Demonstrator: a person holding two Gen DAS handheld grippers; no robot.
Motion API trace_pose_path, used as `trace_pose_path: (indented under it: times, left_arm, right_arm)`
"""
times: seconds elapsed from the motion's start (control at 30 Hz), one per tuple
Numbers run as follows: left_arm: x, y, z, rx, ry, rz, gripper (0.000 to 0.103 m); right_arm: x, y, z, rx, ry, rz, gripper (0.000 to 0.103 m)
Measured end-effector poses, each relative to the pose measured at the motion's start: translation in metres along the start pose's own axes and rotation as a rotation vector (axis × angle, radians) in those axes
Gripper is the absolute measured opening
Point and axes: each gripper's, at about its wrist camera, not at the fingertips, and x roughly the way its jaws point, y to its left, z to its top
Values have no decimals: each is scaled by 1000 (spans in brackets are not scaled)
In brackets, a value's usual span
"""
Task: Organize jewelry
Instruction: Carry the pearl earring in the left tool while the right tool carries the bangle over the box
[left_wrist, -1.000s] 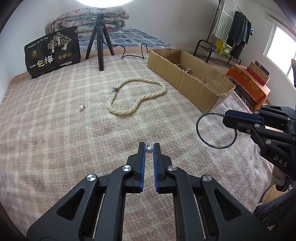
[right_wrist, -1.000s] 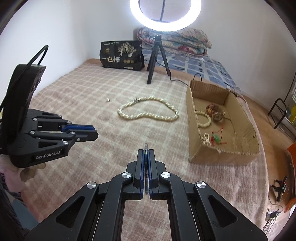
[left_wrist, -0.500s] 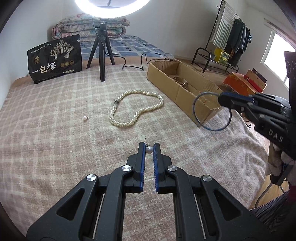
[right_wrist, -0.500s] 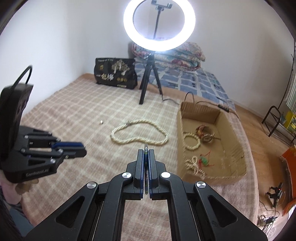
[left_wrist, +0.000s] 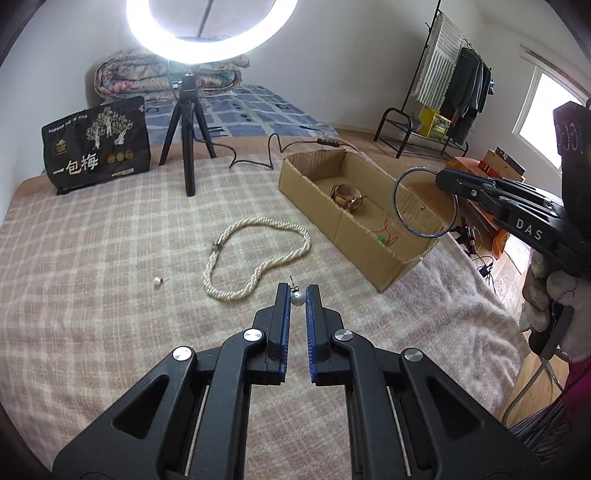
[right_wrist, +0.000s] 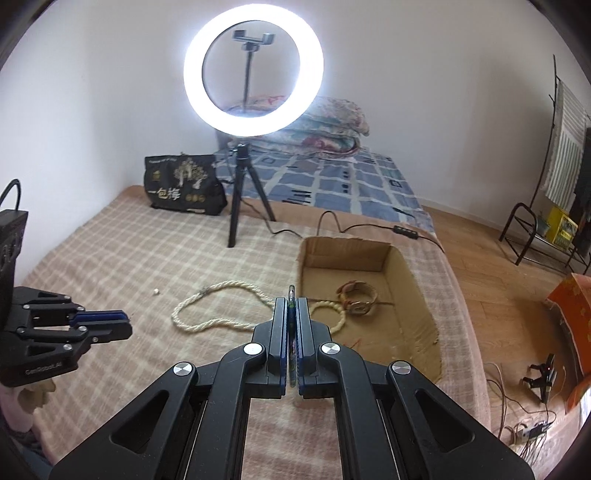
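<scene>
Checked blanket (left_wrist: 92, 295) covers bed | left wrist view: left gripper (left_wrist: 296, 295) jaws pinch pearl earring (left_wrist: 297, 297); pearl necklace (left_wrist: 255, 254) on blanket beside cardboard box (left_wrist: 354, 236) | right wrist view: right gripper (right_wrist: 291, 306) jaws pinch blue bangle (right_wrist: 291, 295), box wall (right_wrist: 413, 284) behind.

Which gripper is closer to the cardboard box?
The right gripper, holding a bangle above the cardboard box. The left gripper hovers over the blanket, short of it.

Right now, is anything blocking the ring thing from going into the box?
Nothing visible. The right gripper holds the bangle in the air by the open cardboard box, whose top is uncovered.
</scene>
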Motion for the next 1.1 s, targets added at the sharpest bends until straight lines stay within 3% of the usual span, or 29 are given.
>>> trace_pose_path:
  times: [0.57, 1.1]
  left_arm:
    - [56, -72, 52, 75, -19, -86, 6]
    - [120, -94, 106, 78, -27, -71, 6]
  right_arm:
    - [24, -71, 17, 80, 1, -73, 2]
    - [47, -99, -8, 119, 93, -101, 2]
